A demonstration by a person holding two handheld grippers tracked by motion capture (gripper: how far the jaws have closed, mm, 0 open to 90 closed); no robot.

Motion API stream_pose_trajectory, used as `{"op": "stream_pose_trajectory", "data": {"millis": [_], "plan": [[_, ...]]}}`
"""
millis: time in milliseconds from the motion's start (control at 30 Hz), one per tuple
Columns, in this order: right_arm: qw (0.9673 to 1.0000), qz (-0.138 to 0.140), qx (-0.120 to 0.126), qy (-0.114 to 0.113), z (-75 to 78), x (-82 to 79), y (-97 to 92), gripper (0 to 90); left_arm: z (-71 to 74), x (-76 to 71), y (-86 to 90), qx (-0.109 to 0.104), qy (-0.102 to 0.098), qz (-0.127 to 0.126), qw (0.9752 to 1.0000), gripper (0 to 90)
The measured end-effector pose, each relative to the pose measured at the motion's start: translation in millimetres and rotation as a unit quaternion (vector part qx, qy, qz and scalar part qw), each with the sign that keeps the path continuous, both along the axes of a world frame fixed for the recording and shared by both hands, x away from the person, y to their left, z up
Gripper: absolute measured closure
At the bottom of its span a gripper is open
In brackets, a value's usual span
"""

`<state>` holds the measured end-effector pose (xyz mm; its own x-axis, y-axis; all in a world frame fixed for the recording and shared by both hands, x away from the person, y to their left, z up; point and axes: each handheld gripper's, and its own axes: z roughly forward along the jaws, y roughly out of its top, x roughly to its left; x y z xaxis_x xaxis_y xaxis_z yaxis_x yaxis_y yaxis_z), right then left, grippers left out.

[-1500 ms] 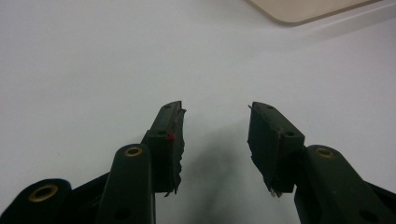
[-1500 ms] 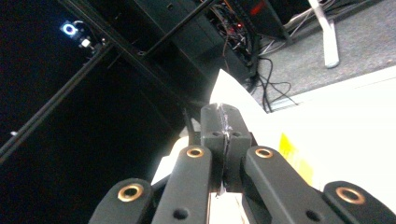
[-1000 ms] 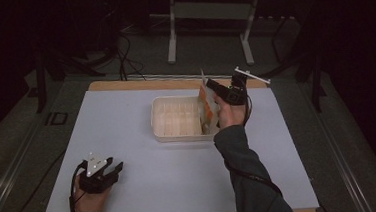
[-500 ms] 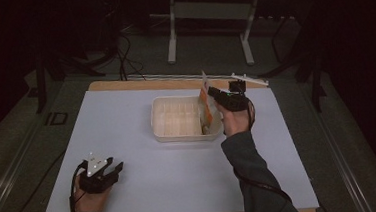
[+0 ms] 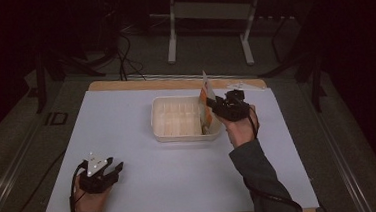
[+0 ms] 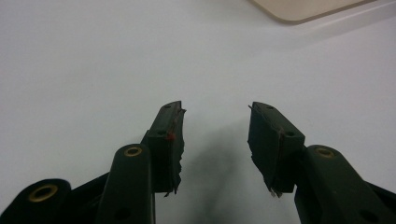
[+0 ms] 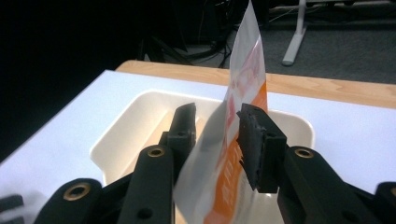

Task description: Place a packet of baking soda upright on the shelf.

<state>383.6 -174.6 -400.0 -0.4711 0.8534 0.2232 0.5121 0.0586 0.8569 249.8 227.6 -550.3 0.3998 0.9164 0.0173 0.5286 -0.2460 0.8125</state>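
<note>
A white and orange pouch stands on edge in the right end of a cream plastic bin at the table's middle. My right gripper reaches in from the bin's right side. Its jaws have just been opening and now stand apart, with the pouch upright between them and a gap at the left pad. The bin's near wall lies below the right gripper. My left gripper rests near the table's front left, open and empty; the left gripper points over bare white table.
The white table top has a wooden edge at the back. A white strip lies behind the right hand. A corner of the bin shows far ahead of the left gripper. Dark floor, cables and a metal stand lie beyond.
The right hand has sunk slightly toward the bin's right end with the pouch, and its jaws have parted from the pouch. The left hand has stayed still.
</note>
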Motion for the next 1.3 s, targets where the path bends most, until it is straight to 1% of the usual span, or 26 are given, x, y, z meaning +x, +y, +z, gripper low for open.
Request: {"op": "stream_pose_trajectory", "data": {"millis": [33, 67, 133, 333, 433, 533, 633, 733, 767, 800, 833, 867, 900, 933, 967, 1000, 1133, 1200, 1233, 1267, 1300], "plan": [[1.0000, 0.000, 0.000, 0.000, 0.0, 0.0, 0.0, 66.3, 0.0, 0.0, 0.1, 0.000, 0.000, 0.000, 1.0000, 54.6], [0.9999, 0.008, -0.007, -0.001, 2.6, -3.2, -1.6, 65.2, 0.1, 0.0, 0.1, 0.000, 0.000, 0.000, 1.0000, 54.6], [0.9999, 0.009, -0.010, 0.000, 3.6, -4.2, -2.4, 64.5, 0.0, 0.0, 0.2, -0.002, 0.000, 0.000, 1.0000, 54.5], [0.9993, 0.030, -0.020, 0.004, 9.0, -13.7, -10.4, 61.2, 0.0, 0.0, 0.2, -0.002, 0.000, 0.002, 1.0000, 54.4], [0.9986, 0.040, -0.033, 0.004, 9.0, -20.4, -16.4, 58.9, 0.0, 0.0, 0.1, -0.001, 0.000, 0.003, 1.0000, 54.1], [0.9983, 0.046, -0.037, 0.003, 8.3, -23.8, -20.2, 57.8, 0.0, 0.4, 0.3, -0.001, 0.002, 0.007, 1.0000, 53.6], [0.9975, 0.058, -0.040, 0.012, 4.4, -29.6, -26.6, 54.6, 0.0, 0.7, 0.5, 0.000, 0.004, 0.012, 0.9999, 53.6], [0.9958, 0.071, -0.055, 0.017, -3.6, -36.7, -32.3, 53.3, -0.4, 1.3, 0.3, 0.002, 0.005, 0.017, 0.9998, 53.4], [0.9949, 0.075, -0.065, 0.017, -6.9, -38.9, -33.7, 53.0, -0.4, 1.5, 0.2, 0.003, 0.007, 0.021, 0.9998, 53.2], [0.9928, 0.080, -0.087, 0.019, -15.0, -43.0, -36.4, 51.8, -0.5, 1.9, 0.1, 0.004, 0.008, 0.025, 0.9997, 52.4], [0.9921, 0.082, -0.093, 0.020, -17.9, -44.0, -37.4, 51.8, -0.6, 2.1, -0.1, 0.004, 0.009, 0.029, 0.9995, 52.1], [0.9921, 0.082, -0.093, 0.020, -17.9, -44.0, -37.4, 51.8, -0.7, 2.4, 0.1, 0.004, 0.010, 0.032, 0.9994, 52.1], [0.9915, 0.083, -0.097, 0.024, -21.8, -45.3, -38.5, 51.8, -0.8, 2.7, 0.2, 0.004, 0.011, 0.036, 0.9993, 51.9], [0.9906, 0.087, -0.101, 0.033, -29.9, -47.1, -41.6, 51.6, -0.8, 2.8, 0.4, 0.004, 0.010, 0.040, 0.9991, 50.9], [0.9906, 0.087, -0.101, 0.033, -29.9, -47.1, -41.6, 51.6, -0.8, 2.8, 0.8, 0.004, 0.011, 0.044, 0.9990, 50.9], [0.9901, 0.088, -0.102, 0.039, -34.3, -47.7, -43.4, 51.4, -0.7, 3.1, 1.1, 0.005, 0.013, 0.047, 0.9988, 50.7], [0.9896, 0.078, -0.108, 0.055, -52.7, -49.6, -52.9, 51.3, -1.2, 4.1, 0.7, 0.008, 0.016, 0.061, 0.9980, 49.0], [0.9889, 0.067, -0.117, 0.063, -63.9, -51.3, -60.2, 51.2, -1.3, 4.5, 0.0, 0.012, 0.017, 0.070, 0.9973, 48.6], [0.9883, 0.063, -0.123, 0.066, -67.8, -52.2, -62.8, 51.1, -1.4, 4.8, -0.4, 0.018, 0.019, 0.074, 0.9969, 48.6], [0.9878, 0.053, -0.128, 0.071, -78.1, -55.7, -71.1, 50.4, -1.7, 5.4, -1.3, 0.022, 0.021, 0.081, 0.9963, 47.6], [0.9875, 0.046, -0.132, 0.072, -83.3, -58.1, -75.3, 50.0, -1.9, 5.9, -1.9, 0.027, 0.024, 0.084, 0.9958, 47.4]]}}
